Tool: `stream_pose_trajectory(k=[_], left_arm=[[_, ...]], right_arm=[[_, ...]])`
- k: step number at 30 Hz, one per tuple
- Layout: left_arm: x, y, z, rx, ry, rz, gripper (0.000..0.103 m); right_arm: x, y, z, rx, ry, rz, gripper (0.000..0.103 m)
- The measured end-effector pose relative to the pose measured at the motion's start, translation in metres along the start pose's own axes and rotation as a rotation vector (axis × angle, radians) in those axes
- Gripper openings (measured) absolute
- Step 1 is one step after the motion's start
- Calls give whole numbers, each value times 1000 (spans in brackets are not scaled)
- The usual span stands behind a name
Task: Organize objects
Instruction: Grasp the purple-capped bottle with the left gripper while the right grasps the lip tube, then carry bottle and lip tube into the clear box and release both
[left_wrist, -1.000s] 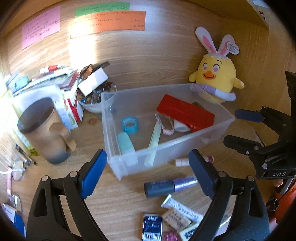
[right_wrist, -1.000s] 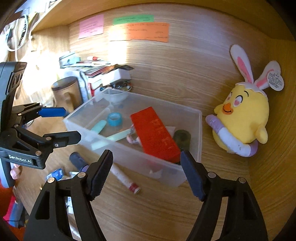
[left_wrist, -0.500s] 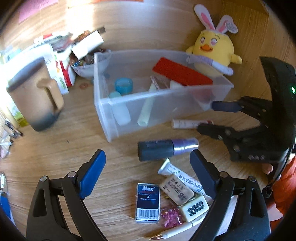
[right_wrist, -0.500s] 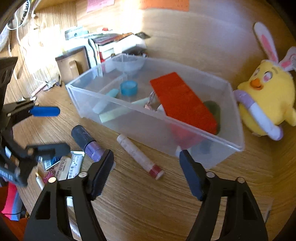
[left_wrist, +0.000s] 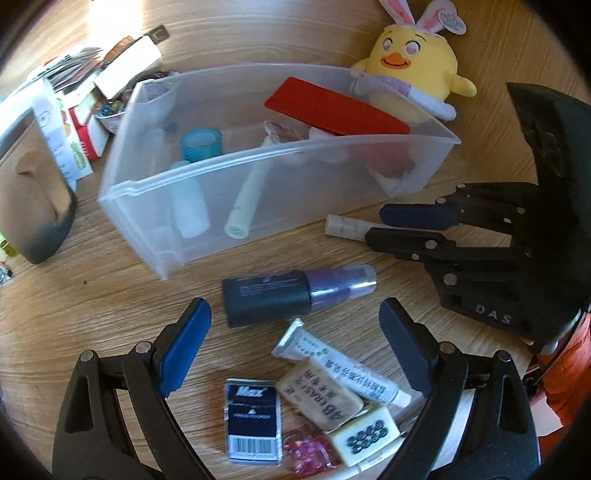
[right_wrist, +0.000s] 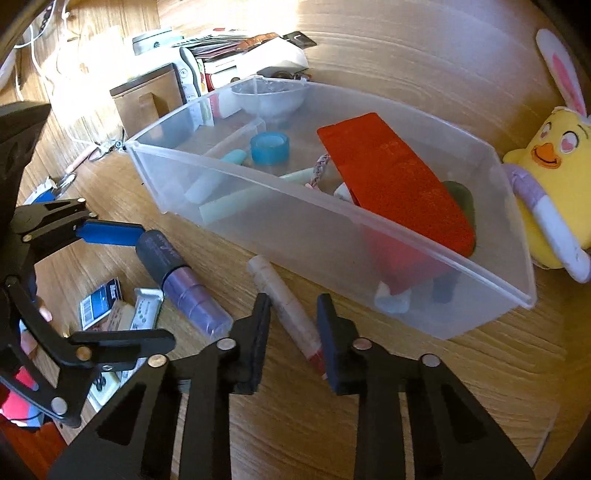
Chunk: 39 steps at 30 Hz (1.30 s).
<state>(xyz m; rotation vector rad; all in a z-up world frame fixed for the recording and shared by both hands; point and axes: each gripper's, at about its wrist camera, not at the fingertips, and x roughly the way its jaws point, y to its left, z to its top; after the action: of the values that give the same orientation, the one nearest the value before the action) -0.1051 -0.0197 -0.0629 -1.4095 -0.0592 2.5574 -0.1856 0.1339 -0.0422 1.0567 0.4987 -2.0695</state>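
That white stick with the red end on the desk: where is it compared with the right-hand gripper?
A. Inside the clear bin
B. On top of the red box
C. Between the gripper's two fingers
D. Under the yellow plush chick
C: the white stick with the red end lies on the desk between the right gripper's narrowed fingers, outside the clear bin.

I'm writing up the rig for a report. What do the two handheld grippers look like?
Both are black scissor-linkage frames joined by silver rivets. The left gripper has blue pads on its fingers; the right gripper has dark navy pads, and its body reads "DAS" in the left wrist view. No cables show on either.
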Motion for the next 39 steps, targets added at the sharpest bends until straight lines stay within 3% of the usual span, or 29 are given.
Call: stream_pose_trajectory(k=[10, 18, 24, 30, 39], left_arm=[[17, -21, 12, 63, 29, 66, 94], [21, -31, 8, 133, -4, 125, 92], [18, -31, 6, 136, -22, 125, 90], [0, -26, 8, 102, -83, 104, 90], [-43, -25, 11, 83, -201, 105, 90]], right_arm=[[-20, -11, -24, 37, -20, -1, 14], [-28, -18, -37, 55, -14, 6, 14], [-17, -18, -32, 70, 3, -2, 14], [-18, -10, -31, 68, -24, -5, 14], [-55, -2, -22, 81, -139, 10, 14]])
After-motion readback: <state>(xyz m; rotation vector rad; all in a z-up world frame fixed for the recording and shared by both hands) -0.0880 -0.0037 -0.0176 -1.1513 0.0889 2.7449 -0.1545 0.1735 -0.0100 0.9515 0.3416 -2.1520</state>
